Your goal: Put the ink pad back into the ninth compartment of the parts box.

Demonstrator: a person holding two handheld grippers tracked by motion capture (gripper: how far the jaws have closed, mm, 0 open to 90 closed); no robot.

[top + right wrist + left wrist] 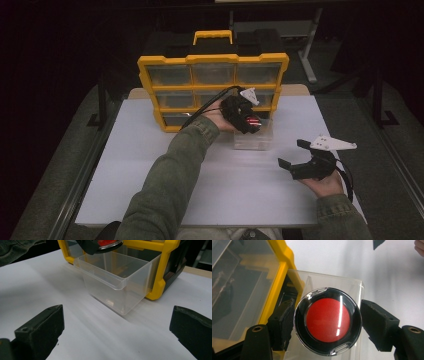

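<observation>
Left tool (pixel 327 322) pinching round red disc in clear case (pixel 328 321) over clear plastic drawer (pixel 117 275) (pulled from yellow organizer (pixel 212 60)), right tool (pixel 117 335) spread idle; off-centre release could clip rim, bounce onto tabletop (pixel 200 185).

Workshop or lab: yellow parts organizer (pixel 212 90) on white worktable (pixel 150 175), dark surroundings, metal frame legs (pixel 310 50).

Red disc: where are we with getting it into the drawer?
Done: the clear drawer is pulled out of the yellow organizer onto the table. In hand: the left hand-held gripper holds the red disc above the open drawer. The right hand-held gripper is open, apart. Probably left: release the disc, then push the drawer back.
</observation>
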